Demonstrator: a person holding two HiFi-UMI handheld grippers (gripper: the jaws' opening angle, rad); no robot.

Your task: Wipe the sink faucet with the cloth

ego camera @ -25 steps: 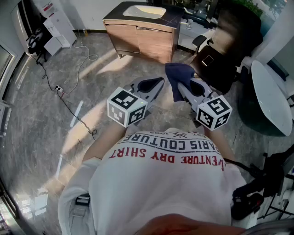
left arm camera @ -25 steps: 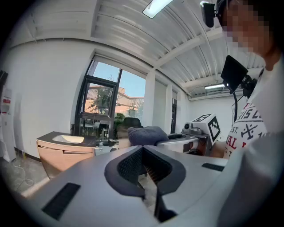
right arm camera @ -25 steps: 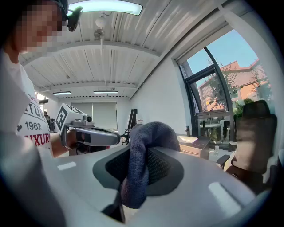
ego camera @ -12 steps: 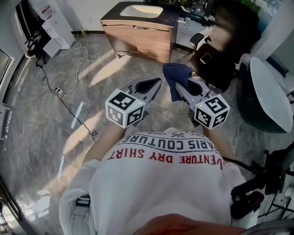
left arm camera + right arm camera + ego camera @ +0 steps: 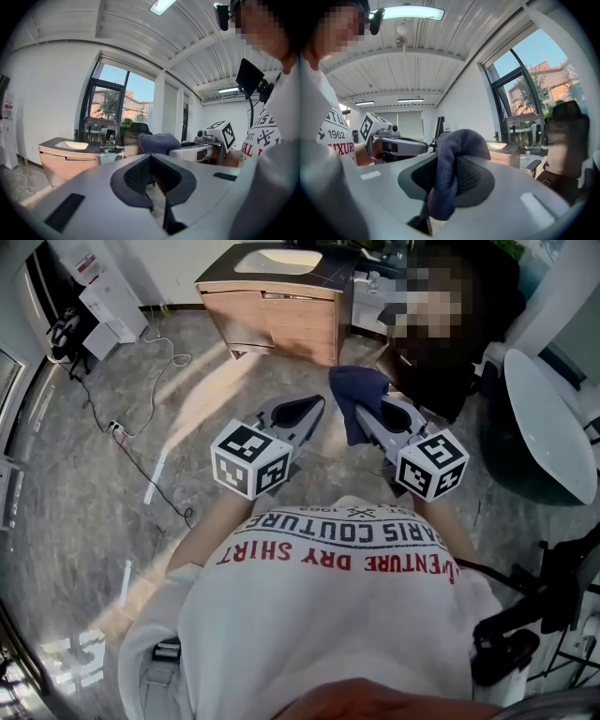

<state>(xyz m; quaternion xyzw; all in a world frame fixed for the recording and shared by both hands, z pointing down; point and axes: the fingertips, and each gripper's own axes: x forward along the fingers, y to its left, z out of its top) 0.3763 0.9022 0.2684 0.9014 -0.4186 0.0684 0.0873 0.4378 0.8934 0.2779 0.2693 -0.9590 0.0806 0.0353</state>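
Observation:
My right gripper (image 5: 367, 414) is shut on a dark blue cloth (image 5: 357, 396), which bunches over its jaws and hangs down between them (image 5: 449, 164). My left gripper (image 5: 302, 412) is held beside it at the same height, shut with nothing in it (image 5: 153, 180). Both are held out in front of a person in a white printed shirt, above the floor. The sink is a white basin (image 5: 277, 259) in a wooden vanity (image 5: 281, 310) some way ahead. It also shows in the left gripper view (image 5: 65, 154). I cannot make out the faucet.
Cables (image 5: 141, 442) trail over the grey stone floor at the left, near white appliances (image 5: 111, 298). A dark chair (image 5: 450, 371) stands right of the vanity, and a round white tabletop (image 5: 546, 432) is at the far right. Black gear (image 5: 525, 624) sits at the lower right.
The vanity has slid left and up in the head view as the view shifted. Both grippers keep their pose, and the cloth stays in the right one.

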